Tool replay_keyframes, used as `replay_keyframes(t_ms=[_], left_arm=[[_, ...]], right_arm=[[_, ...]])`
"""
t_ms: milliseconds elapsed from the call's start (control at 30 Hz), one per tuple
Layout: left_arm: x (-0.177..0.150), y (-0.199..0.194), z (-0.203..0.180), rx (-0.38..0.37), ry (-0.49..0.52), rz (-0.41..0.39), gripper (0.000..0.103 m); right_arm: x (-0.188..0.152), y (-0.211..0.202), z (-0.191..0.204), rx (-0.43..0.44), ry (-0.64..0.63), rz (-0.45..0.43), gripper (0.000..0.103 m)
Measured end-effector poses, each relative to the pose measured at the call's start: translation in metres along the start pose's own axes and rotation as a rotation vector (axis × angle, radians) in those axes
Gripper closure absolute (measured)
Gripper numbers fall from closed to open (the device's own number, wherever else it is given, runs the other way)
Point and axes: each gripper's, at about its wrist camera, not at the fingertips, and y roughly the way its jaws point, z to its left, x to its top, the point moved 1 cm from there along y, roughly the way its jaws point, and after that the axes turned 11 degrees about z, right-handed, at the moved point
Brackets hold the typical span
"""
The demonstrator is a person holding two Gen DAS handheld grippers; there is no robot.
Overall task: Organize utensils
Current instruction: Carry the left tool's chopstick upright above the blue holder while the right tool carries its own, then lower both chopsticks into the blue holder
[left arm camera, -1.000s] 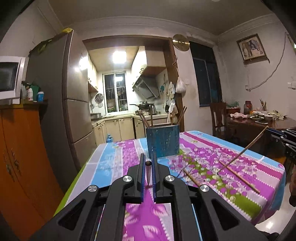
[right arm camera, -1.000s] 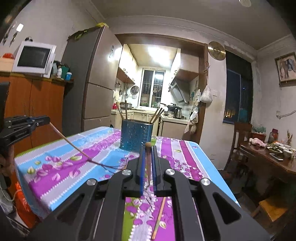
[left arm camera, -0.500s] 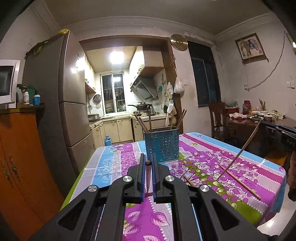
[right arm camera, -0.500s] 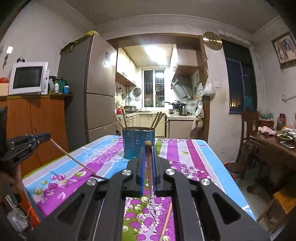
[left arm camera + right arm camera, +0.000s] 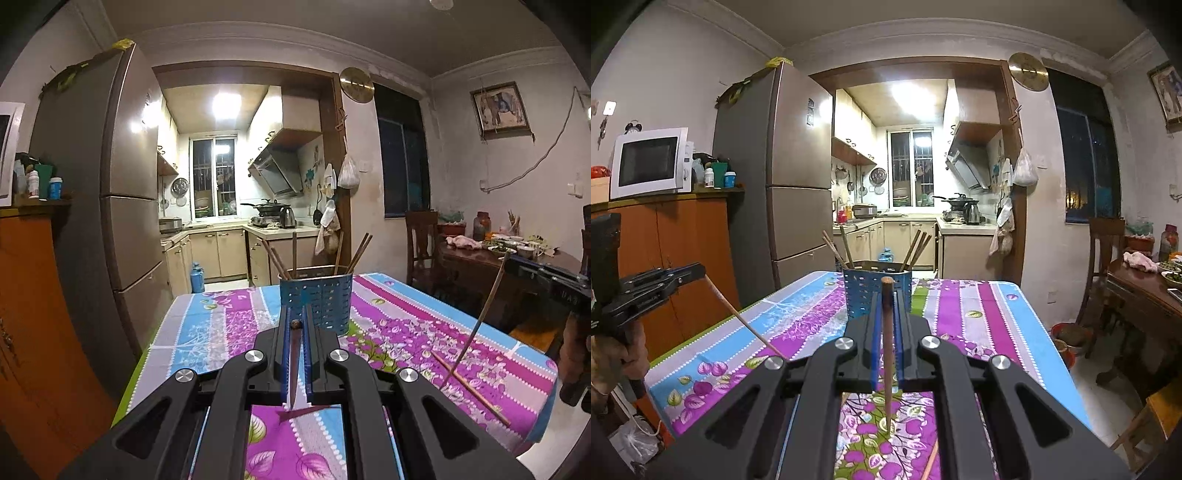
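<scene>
In the left wrist view my left gripper is shut on a dark chopstick that slants down toward the tablecloth. Just beyond it stands the blue perforated holder with several chopsticks in it. In the right wrist view my right gripper is shut on a light brown chopstick, its tip just above the cloth, short of the holder. Each gripper shows in the other's view, the right gripper at the right edge and the left gripper at the left edge. One loose chopstick lies on the cloth.
The table wears a purple and blue flowered cloth. A tall fridge and an orange cabinet stand to its left. A dark dining table with dishes and a chair are to the right. A hand holds the left gripper.
Both grippers have risen with their chopsticks still held. The right one's chopstick now hangs steeper, and its tip has lifted from the cloth. The holder has not moved.
</scene>
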Motion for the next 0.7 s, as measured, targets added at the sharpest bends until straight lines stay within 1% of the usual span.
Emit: replay_keyframes(t_ms=[33,233,367,700], left_arm=[[0.004,0.003,0.002,-0.014,-0.003,0.005,0.096],[0.016,0.014,0.008,-0.045,-0.014,0.018,0.095],[0.022,0.017,0.006,-0.048,-0.003,0.016,0.095],[0.048,0.026,0.011,-0.071,-0.002,0.008,0.095]], right_arm=[[0.002,0.001,0.000,0.001,-0.003,0.001,0.098],[0.013,0.009,0.000,0.011,-0.014,0.010,0.099],[0.018,0.013,-0.004,0.022,-0.005,0.017,0.099],[0.048,0.027,0.000,0.062,-0.021,0.031,0.099]])
